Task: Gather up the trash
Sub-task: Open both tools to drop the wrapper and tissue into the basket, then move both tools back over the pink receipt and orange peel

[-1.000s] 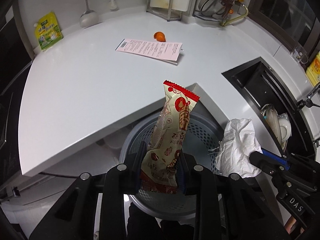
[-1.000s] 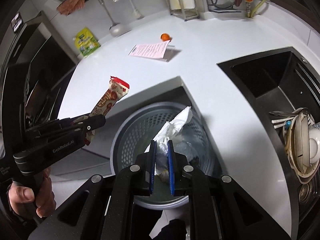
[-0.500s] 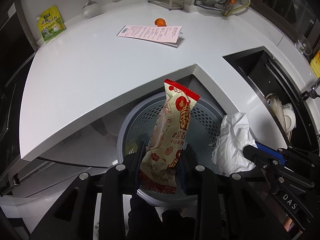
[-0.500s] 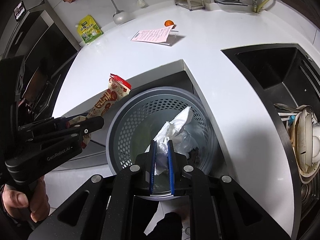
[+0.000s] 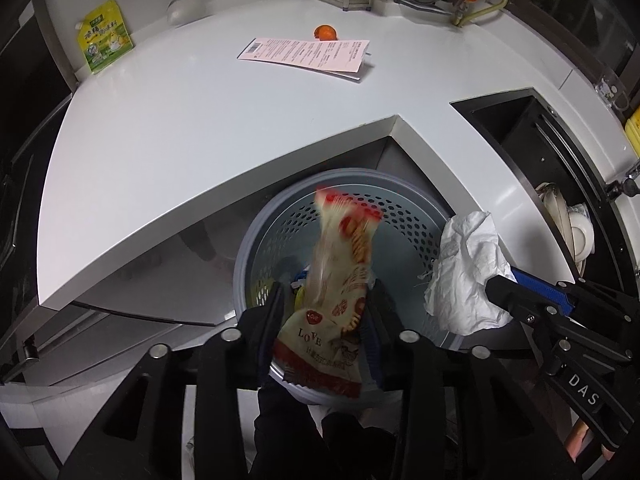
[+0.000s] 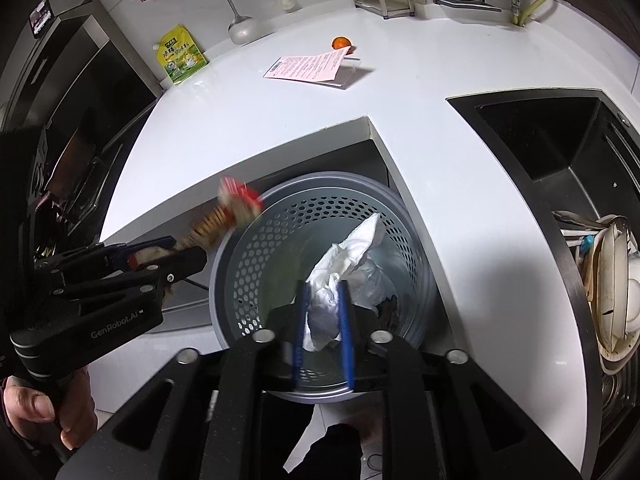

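A grey perforated trash bin (image 5: 400,216) (image 6: 248,264) stands on the floor below the white counter's notch. My left gripper (image 5: 324,312) (image 6: 160,256) is over the bin's near rim with its jaws spread; a red-and-cream snack wrapper (image 5: 340,280) (image 6: 228,212) sits loosely between them, blurred and tipping toward the bin. My right gripper (image 6: 324,300) (image 5: 500,284) is above the bin and still has a crumpled white tissue (image 6: 340,264) (image 5: 468,272) between its blue pads, the jaws slightly wider than before.
On the counter lie a pink paper sheet (image 5: 304,54) (image 6: 308,66), a small orange fruit (image 5: 325,33) (image 6: 341,43) and a green-yellow pouch (image 5: 104,40) (image 6: 180,58). A black sink (image 6: 552,140) with dishes (image 6: 612,288) is on the right.
Both grippers have moved over the bin. The left jaws have opened and the wrapper tilts and blurs, slipping. The right jaws have widened a little around the tissue.
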